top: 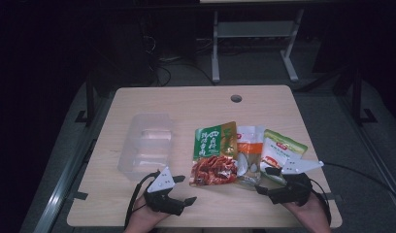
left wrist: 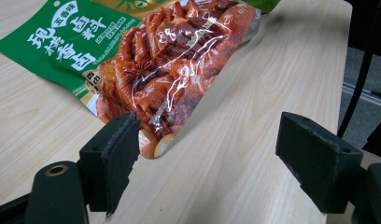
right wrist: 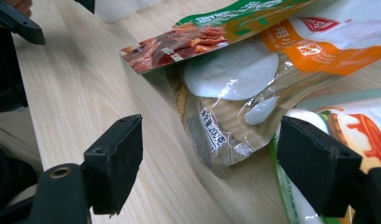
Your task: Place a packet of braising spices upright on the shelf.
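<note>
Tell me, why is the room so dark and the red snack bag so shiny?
High view: only the table is lit, with blackness all around. Left gripper view: lamp glare streaks white across the red snack bag, and the near jaws look a little soft. Right gripper view: the clear orange pouch glints too.

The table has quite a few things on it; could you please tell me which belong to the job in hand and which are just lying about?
In hand:
- green and red packet, nearest the open left gripper
- orange and white packet
- pale green packet, by the open right gripper
- clear plastic box, probably

Lying about:
- white stand behind the table
- cables on the floor
</note>
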`<state>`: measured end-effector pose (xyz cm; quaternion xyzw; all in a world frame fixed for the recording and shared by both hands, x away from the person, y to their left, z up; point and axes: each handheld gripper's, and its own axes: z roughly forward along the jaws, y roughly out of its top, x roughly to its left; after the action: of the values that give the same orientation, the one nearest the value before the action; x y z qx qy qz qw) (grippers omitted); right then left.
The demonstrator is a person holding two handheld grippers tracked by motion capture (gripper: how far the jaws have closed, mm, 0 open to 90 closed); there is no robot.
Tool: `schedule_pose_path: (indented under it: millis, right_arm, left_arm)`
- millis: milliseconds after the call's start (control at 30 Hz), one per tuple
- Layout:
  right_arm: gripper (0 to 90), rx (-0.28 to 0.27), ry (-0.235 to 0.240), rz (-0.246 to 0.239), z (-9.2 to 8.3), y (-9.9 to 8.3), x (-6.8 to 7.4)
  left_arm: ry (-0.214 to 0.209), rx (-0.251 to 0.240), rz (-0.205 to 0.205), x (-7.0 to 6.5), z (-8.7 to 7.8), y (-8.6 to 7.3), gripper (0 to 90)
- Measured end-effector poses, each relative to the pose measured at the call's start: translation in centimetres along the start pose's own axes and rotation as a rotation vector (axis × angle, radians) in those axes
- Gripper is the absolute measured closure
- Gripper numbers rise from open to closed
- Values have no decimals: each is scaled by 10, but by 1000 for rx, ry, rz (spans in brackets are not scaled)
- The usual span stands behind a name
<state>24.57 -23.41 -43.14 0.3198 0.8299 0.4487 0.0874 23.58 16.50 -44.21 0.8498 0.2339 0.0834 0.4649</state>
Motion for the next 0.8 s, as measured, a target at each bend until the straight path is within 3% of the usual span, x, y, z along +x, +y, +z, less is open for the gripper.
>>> schedule_pose_path:
  millis: [300, 333, 567, 800]
  right_arm:
    - [220, -25, 1, 6, -2, 0, -5]
    - [216, -20, 9, 15, 0, 2, -6]
    - [216, -17, 19, 8, 4, 7, -5]
    - [212, -15, 50, -3, 13, 30, -2]
  left_arm:
    - [12, 5, -6, 2, 3, 0, 212]
    - [14, 11, 9, 1, 3, 0, 212]
    - [7, 14, 13, 0, 3, -1, 212]
    - [18, 12, 11, 0, 1, -2, 212]
